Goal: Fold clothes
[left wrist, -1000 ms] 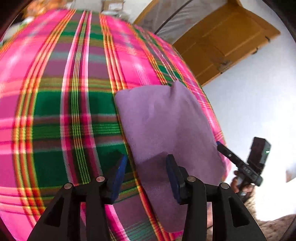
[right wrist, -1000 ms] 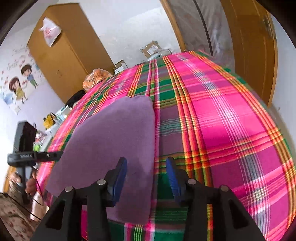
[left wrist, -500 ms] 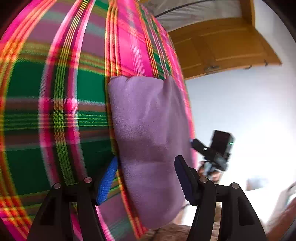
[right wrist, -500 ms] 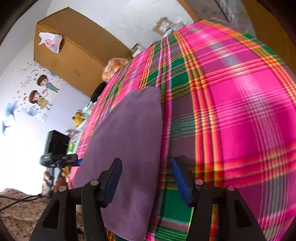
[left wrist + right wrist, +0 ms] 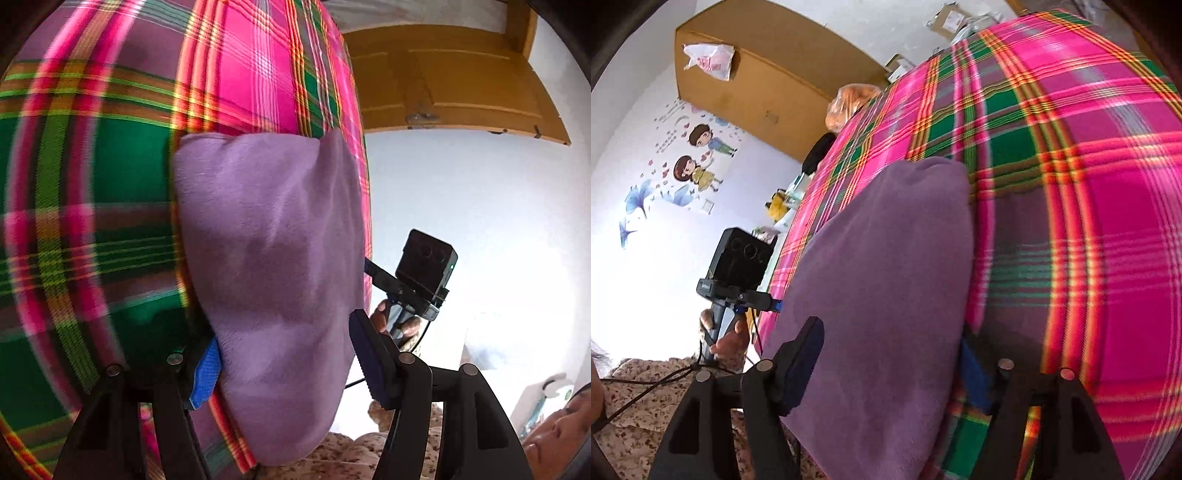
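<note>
A folded purple cloth (image 5: 273, 266) lies on the pink-and-green plaid cover (image 5: 92, 177), along its edge. In the left wrist view my left gripper (image 5: 288, 365) is open and straddles one end of the cloth, its blue left pad (image 5: 205, 373) against the cloth's edge by the plaid. In the right wrist view the same purple cloth (image 5: 886, 288) fills the middle. My right gripper (image 5: 888, 373) is open astride its other end, with the right pad (image 5: 975, 384) tucked at the cloth's edge. Each view shows the opposite gripper held in a hand: the right gripper (image 5: 421, 273) and the left gripper (image 5: 738, 266).
The plaid cover (image 5: 1089, 184) stretches far beyond the cloth. An orange bag (image 5: 849, 103) and a dark item sit at its far end. A wooden wardrobe (image 5: 768, 92) and a wooden door (image 5: 461, 85) stand behind. Floral fabric (image 5: 646, 406) on the person is close below.
Both grippers have opened wider and dropped low onto the ends of the purple cloth, now straddling it. Both views have tilted and closed in on the cover's edge.
</note>
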Available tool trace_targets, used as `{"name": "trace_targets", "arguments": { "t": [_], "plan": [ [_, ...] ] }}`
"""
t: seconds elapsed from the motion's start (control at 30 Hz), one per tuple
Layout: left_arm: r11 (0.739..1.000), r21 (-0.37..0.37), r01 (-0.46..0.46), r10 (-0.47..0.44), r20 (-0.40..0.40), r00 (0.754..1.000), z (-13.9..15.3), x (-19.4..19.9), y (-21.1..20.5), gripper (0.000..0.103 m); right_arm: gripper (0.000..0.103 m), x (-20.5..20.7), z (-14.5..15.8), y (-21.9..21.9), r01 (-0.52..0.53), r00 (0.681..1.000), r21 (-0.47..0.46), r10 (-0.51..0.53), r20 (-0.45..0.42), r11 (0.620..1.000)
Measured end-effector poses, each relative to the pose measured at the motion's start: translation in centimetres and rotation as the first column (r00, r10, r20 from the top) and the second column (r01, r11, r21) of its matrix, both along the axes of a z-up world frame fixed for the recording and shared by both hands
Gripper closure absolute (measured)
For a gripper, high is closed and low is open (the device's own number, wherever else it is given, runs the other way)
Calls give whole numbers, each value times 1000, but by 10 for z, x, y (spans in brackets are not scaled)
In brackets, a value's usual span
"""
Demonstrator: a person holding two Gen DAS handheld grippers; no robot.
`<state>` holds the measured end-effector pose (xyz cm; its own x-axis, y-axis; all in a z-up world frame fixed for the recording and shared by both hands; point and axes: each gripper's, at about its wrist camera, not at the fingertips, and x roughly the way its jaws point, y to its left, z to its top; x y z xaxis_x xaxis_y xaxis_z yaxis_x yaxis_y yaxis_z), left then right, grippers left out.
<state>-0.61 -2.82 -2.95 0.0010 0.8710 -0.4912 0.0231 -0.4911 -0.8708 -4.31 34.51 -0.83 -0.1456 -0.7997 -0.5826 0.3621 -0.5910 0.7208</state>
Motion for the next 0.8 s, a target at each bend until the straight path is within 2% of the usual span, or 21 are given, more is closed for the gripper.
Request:
{"name": "trace_targets", "arguments": {
  "t": [0.1, 0.2, 0.27, 0.33, 0.4, 0.43, 0.47, 0.57, 0.8],
  "plan": [
    [1000, -8, 0, 0, 6, 1000, -1, -1, 3, 37, 33, -2, 0, -1, 3, 1000, 2, -3, 2, 1000],
    [1000, -7, -7, 7, 12, 1000, -1, 0, 2, 37, 38, 0, -1, -2, 19, 1000, 13, -19, -8, 1000],
    [1000, -8, -10, 10, 10, 1000, 0, 1, 1, 37, 47, 2, -2, 1, 32, 999, 31, -32, -15, 999],
    [1000, -10, -14, 14, 14, 1000, 0, -4, 5, 38, 51, 2, -3, 4, 45, 999, 40, -44, -14, 998],
    [999, -28, -24, 24, 24, 999, -1, -10, 6, 47, 59, 1, -3, 4, 59, 998, 51, -58, -13, 997],
    [999, -42, -30, 32, 30, 999, -2, -12, 5, 57, 64, 1, -4, 5, 67, 998, 61, -66, -16, 996],
    [998, -49, -37, 39, 35, 999, -3, -13, 5, 59, 66, 2, -4, 5, 73, 997, 67, -72, -18, 995],
    [998, -37, -55, 56, 34, 998, -4, -13, 2, 61, 70, 2, -4, 3, 85, 996, 77, -83, -28, 993],
    [996, -64, -65, 66, 3, 998, 1, -15, 9, 64, 71, 7, 0, -3, 82, 994, 148, -70, -87, 986]
  ]
}}
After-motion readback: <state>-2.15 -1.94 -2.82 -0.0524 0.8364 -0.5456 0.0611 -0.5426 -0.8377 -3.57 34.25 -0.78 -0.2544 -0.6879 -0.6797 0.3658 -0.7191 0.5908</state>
